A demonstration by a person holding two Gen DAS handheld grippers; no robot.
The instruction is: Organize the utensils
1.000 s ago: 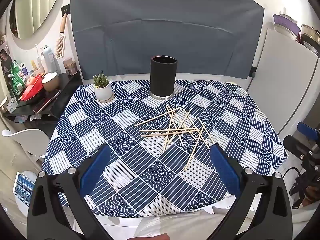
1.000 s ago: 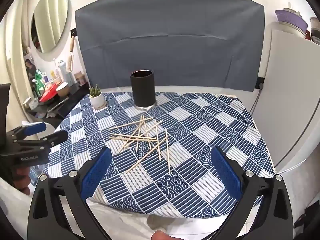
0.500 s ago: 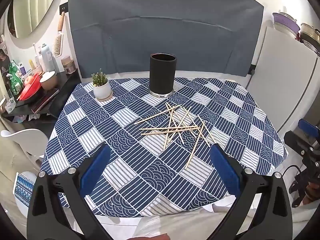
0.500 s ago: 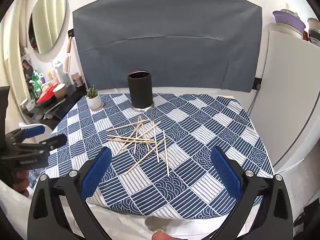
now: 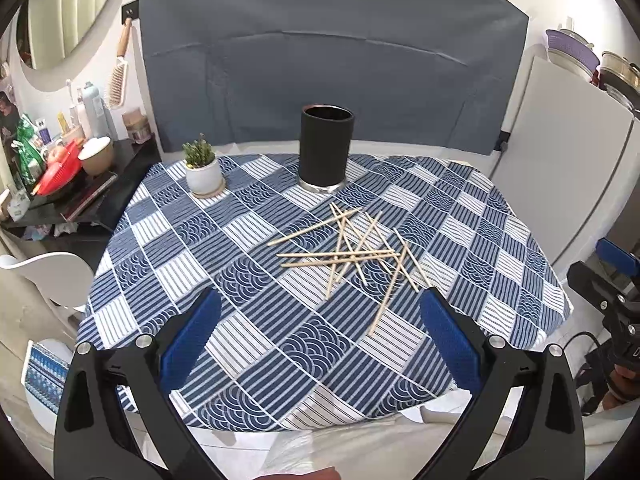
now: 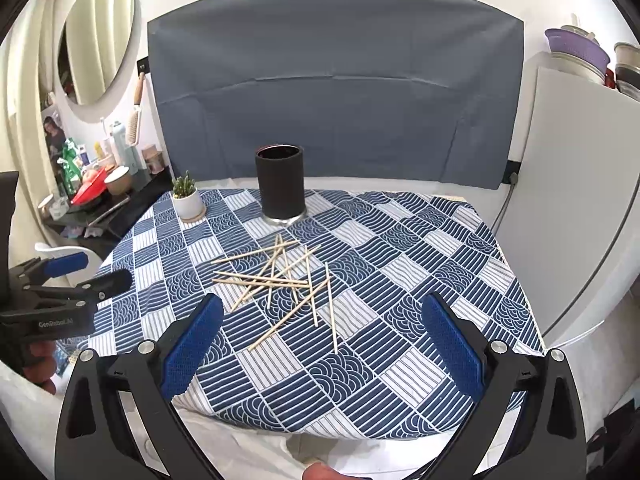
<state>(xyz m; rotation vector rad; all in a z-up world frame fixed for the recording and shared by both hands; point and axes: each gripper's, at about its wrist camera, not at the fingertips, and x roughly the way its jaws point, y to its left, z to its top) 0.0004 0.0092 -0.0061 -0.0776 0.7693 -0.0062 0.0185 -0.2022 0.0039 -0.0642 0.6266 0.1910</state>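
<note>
Nothing sorted yet; the chopsticks [image 5: 344,256] lie scattered on the surface [image 5: 248,344]; the black holder [image 5: 326,145] looks empty; left gripper [image 5: 316,332] and right gripper [image 6: 320,332] both gape wide, holding nothing.

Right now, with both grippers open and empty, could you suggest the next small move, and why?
Probably lower the right gripper toward the nearest chopstick. The chopsticks lie scattered and crossed on the tablecloth, none yet in the upright black holder, and that stick lies at the pile's edge.
</note>
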